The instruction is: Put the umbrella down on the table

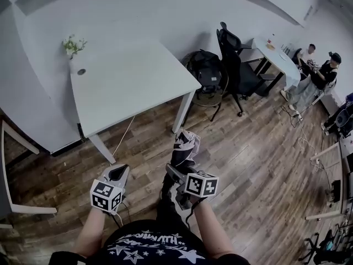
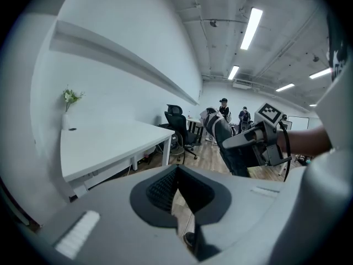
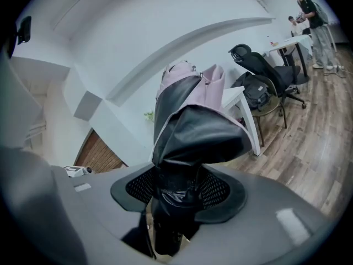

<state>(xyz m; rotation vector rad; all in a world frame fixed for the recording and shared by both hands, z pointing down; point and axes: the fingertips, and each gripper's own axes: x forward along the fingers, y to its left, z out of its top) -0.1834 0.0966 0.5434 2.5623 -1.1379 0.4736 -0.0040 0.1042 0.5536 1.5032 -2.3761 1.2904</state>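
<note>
A folded umbrella (image 1: 185, 147), black with pale lilac panels, is held over the wooden floor in front of the white table (image 1: 127, 81). My right gripper (image 1: 176, 174) is shut on its lower end, and in the right gripper view the umbrella (image 3: 190, 120) rises out of the gripper (image 3: 176, 195) and hides the jaw tips. The umbrella points toward the table's near right corner and touches nothing else. My left gripper (image 1: 118, 171) hangs to the left of it, apart from it, shut on nothing. The left gripper view shows the umbrella (image 2: 223, 139) off to the right and the table (image 2: 105, 139) ahead.
A small plant in a white vase (image 1: 73, 47) stands at the table's far left corner. Right of the table are a black backpack on a stool (image 1: 205, 70) and a black office chair (image 1: 234, 65). Two people (image 1: 320, 73) sit by a second table at the far right.
</note>
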